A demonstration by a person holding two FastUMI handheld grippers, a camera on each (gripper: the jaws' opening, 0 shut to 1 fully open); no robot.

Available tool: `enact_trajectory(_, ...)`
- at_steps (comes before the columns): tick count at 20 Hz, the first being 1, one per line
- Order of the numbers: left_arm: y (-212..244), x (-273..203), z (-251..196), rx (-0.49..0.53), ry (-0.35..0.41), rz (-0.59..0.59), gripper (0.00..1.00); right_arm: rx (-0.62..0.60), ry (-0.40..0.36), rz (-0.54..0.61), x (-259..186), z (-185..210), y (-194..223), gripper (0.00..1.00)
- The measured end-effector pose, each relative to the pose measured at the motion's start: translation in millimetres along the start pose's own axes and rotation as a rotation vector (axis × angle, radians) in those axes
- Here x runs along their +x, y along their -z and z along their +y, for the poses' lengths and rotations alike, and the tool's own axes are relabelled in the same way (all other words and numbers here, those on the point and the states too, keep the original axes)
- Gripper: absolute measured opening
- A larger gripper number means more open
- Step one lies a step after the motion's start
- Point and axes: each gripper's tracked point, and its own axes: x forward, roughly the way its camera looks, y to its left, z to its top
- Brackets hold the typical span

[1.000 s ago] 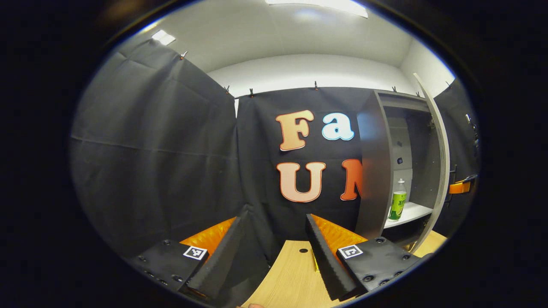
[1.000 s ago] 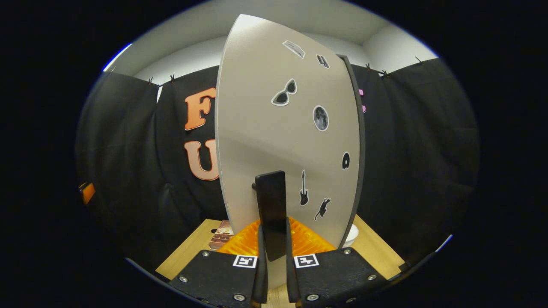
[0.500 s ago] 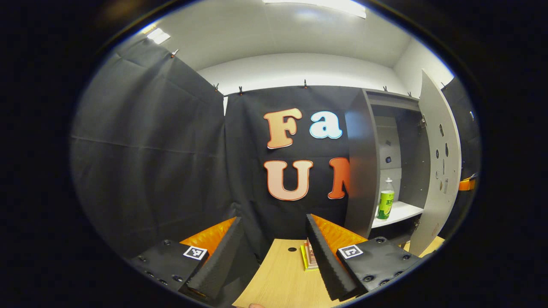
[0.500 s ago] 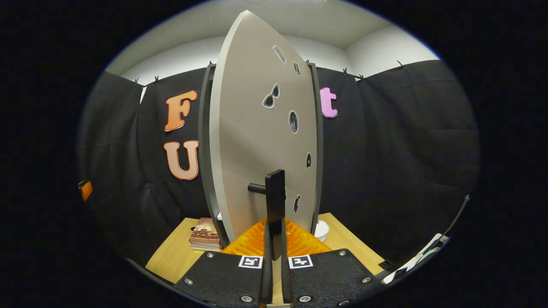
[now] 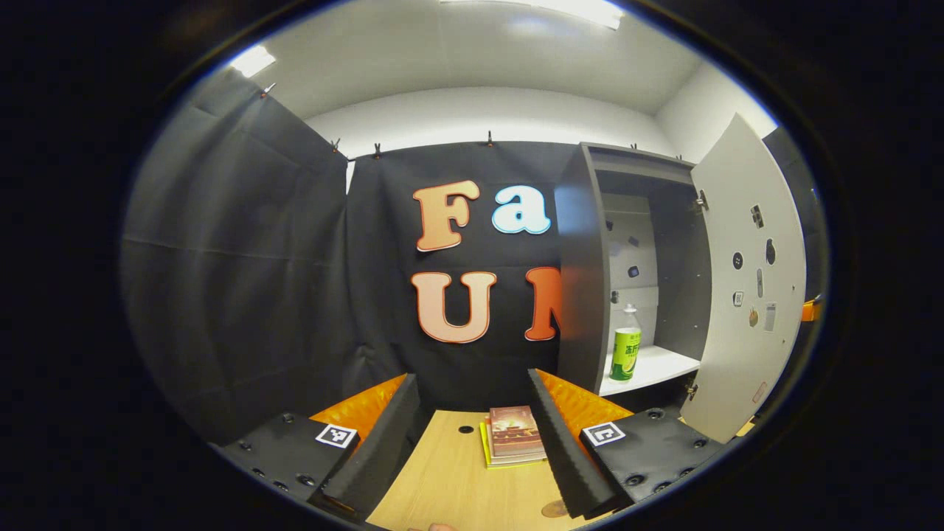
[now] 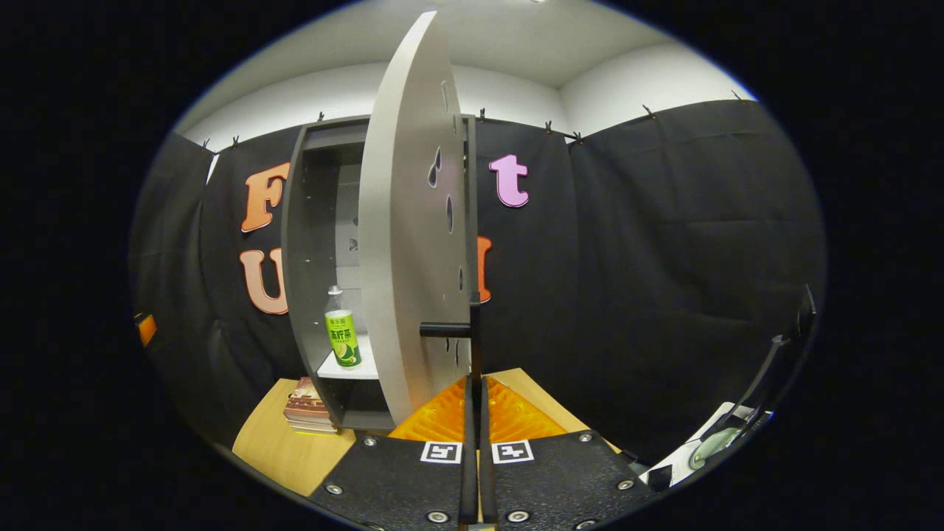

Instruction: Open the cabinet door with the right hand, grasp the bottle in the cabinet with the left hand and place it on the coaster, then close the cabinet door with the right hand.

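The grey cabinet [image 5: 582, 265] stands on the wooden table, its door [image 5: 745, 295] swung wide open to the right. A green-labelled bottle [image 5: 625, 346] stands upright on the white shelf inside. My left gripper [image 5: 472, 442] is open and empty, low over the table, well short of the cabinet. A brown coaster [image 5: 554, 509] peeks out by its right finger. In the right gripper view the door [image 6: 402, 243] is seen nearly edge-on and my right gripper [image 6: 476, 387] is shut on its black handle [image 6: 472, 332]. The bottle [image 6: 342, 332] shows inside the cabinet [image 6: 306, 258].
A small stack of books [image 5: 514, 434] lies on the table [image 5: 442, 479] in front of the cabinet's left side, also seen as books [image 6: 306, 409]. A dark stand and white items [image 6: 708, 442] sit off the table's right end.
The right gripper has pulled the door further open, uncovering the cabinet's inside and the bottle. The left gripper has turned towards the cabinet; the books and coaster have come into its view.
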Motion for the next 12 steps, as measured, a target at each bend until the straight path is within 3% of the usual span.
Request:
enact_trajectory(3, 2.0, 4.5, -24.9, -0.006, 0.026, 0.008, 0.93, 0.008, 0.002, 0.001, 0.8, -7.7, 0.1, 0.01)
enact_trajectory(4, 3.5, 6.5, -33.3, -0.010, 0.033, 0.011, 0.98, 0.004, 0.006, 0.003, 1.6, -10.2, 1.4, 0.01)
enact_trajectory(12, 9.5, 13.3, -98.6, -0.011, 0.073, 0.034, 0.98, 0.018, -0.083, -0.016, 5.9, -11.1, -1.9, 0.01)
